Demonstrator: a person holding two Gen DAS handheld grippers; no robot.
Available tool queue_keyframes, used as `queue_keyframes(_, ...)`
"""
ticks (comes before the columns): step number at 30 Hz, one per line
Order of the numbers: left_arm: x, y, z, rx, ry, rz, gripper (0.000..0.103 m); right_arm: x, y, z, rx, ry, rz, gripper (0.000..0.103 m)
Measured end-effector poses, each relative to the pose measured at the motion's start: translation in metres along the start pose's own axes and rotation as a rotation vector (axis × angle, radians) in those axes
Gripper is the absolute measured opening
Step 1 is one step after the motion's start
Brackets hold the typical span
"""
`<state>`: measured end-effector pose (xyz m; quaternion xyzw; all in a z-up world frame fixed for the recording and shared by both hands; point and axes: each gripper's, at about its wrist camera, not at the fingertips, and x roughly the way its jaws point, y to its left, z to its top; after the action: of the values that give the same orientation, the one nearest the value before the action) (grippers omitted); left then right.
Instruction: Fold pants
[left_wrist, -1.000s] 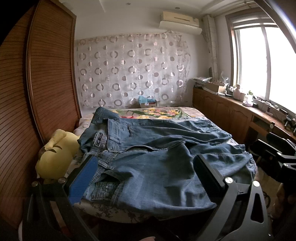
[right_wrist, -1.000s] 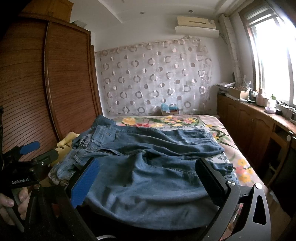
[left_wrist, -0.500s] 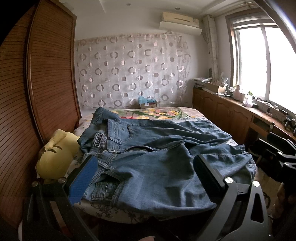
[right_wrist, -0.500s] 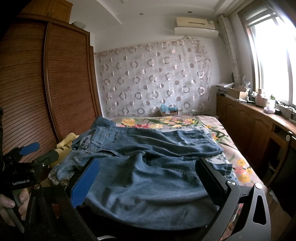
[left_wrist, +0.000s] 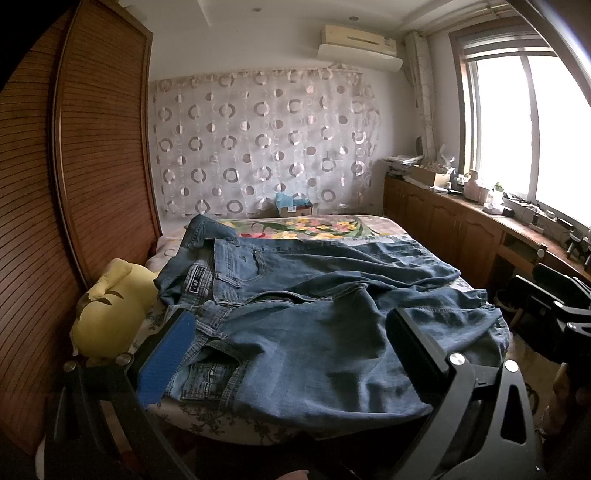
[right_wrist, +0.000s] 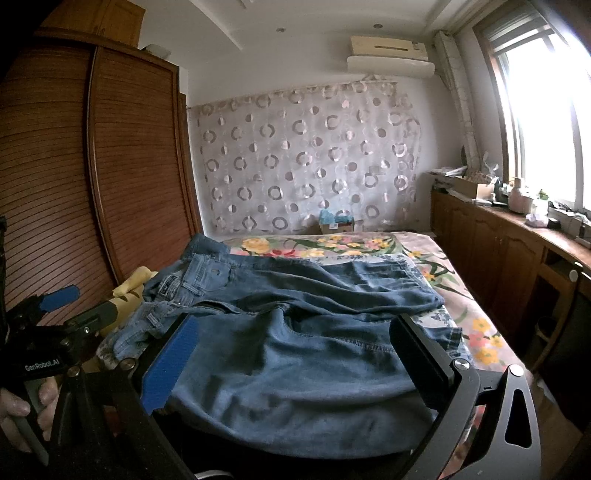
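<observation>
Blue jeans (left_wrist: 303, 332) lie spread across the near end of the bed, waistband at the left, legs running right; they also show in the right wrist view (right_wrist: 295, 354). My left gripper (left_wrist: 288, 350) is open and empty, hovering above the near edge of the jeans by the waistband. My right gripper (right_wrist: 291, 358) is open and empty, above the near leg. The left gripper (right_wrist: 62, 314) also shows in the right wrist view at the far left, held in a hand.
The bed has a floral sheet (left_wrist: 314, 227). A yellow plush toy (left_wrist: 110, 314) sits at the bed's left edge beside a wooden wardrobe (left_wrist: 74, 184). A wooden counter (left_wrist: 480, 225) with clutter runs under the window at right. A box (left_wrist: 295, 208) stands by the curtain.
Both views have shifted only slightly; the jeans lie as before and both grippers stay open.
</observation>
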<state>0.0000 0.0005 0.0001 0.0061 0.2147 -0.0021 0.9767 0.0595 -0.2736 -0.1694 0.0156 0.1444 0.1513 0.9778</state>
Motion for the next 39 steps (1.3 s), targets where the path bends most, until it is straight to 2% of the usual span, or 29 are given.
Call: queue_keyframes(39,-0.0001,0.0000,-0.0047,0.002,0.006,0.011,0.103,0.0003,-0.0042,-0.0026,0.003,0.003,-0.011,0.103)
